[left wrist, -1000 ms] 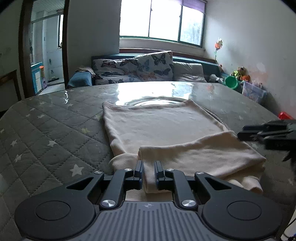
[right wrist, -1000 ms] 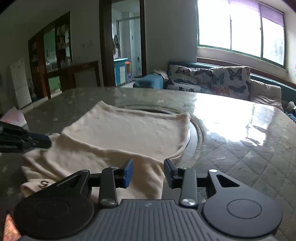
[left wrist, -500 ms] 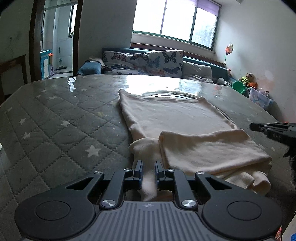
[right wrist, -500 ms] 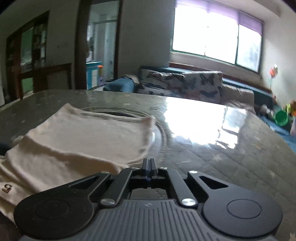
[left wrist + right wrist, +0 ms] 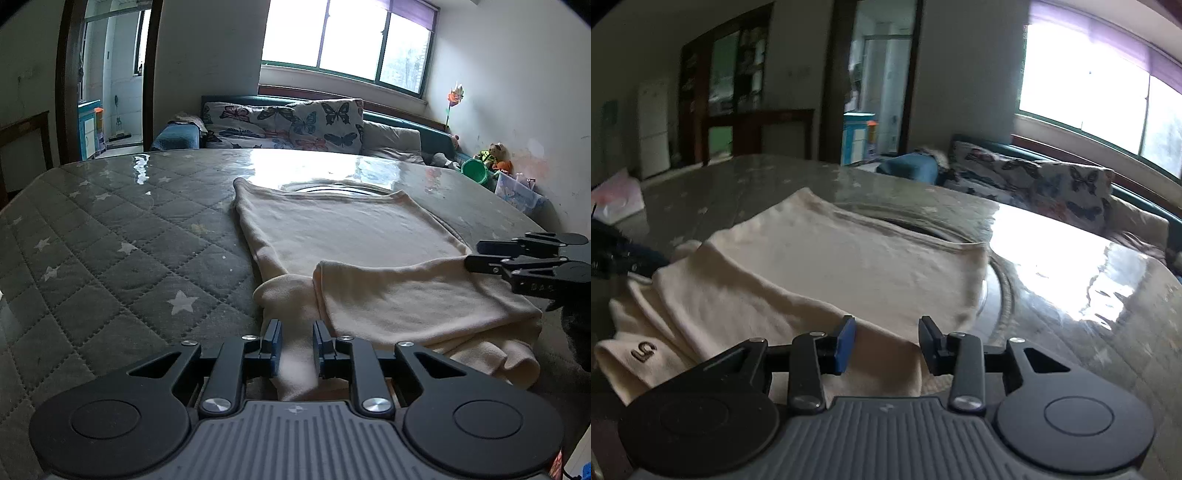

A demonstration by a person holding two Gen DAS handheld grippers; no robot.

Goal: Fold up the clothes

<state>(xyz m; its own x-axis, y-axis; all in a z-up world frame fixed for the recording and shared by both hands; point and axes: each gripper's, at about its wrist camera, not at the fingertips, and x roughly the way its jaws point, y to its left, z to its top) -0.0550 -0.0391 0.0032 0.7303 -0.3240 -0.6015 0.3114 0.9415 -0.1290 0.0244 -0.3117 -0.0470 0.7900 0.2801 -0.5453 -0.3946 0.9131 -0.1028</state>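
Left gripper: jaws spread a little, with a cream fold of cloth lying in the gap between the pads. The pads do not appear pressed onto it; no pinch is confirmed. The gripper sits low at the near edge of the counter.

Right gripper: jaws spread wider, hovering over the near right corner of the same cloth. Cloth passes under and between them, but neither pad bears on it. The right wrist view is slightly blurred.

Cream garment: lies flat on the quilted, star-patterned counter, directly ahead of both grippers. Its near part is doubled back into a band whose long axis runs across the counter, left gripper to right gripper. A looser sleeve or hem bunches below that band at the counter's edge; a small embroidered mark shows on it at the right gripper's left side. The unfolded body extends away from the jaws toward the glass turntable in the counter's middle.

Governing relation: the band lies crosswise with one gripper at each end, the left on the inner end of the fold, the right on the outer corner. Judgement: both are equally near, and the next fold would carry the band forward, away from the jaws, over the flat body.

Beyond the counter: a sofa with butterfly cushions under the window.
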